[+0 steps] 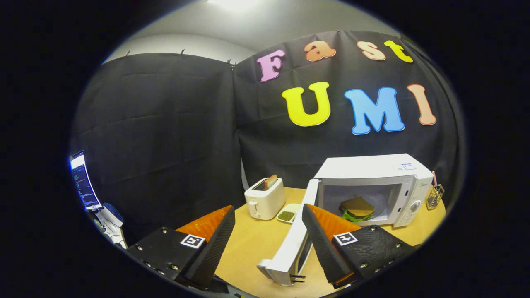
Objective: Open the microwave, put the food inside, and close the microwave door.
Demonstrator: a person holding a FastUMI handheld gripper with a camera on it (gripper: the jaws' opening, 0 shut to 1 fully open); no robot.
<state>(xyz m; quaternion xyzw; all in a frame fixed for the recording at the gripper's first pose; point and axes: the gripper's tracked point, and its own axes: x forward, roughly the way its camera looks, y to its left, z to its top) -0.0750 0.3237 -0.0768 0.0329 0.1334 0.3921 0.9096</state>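
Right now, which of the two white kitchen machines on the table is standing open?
The microwave: its door swings out between the open hand-held gripper's fingers, sandwich inside. The toaster just holds toast.

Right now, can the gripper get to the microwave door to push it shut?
Probably yes. The gripper is open and empty, and the open door swings out just between its fingers, with nothing in between. The sandwich already sits inside.
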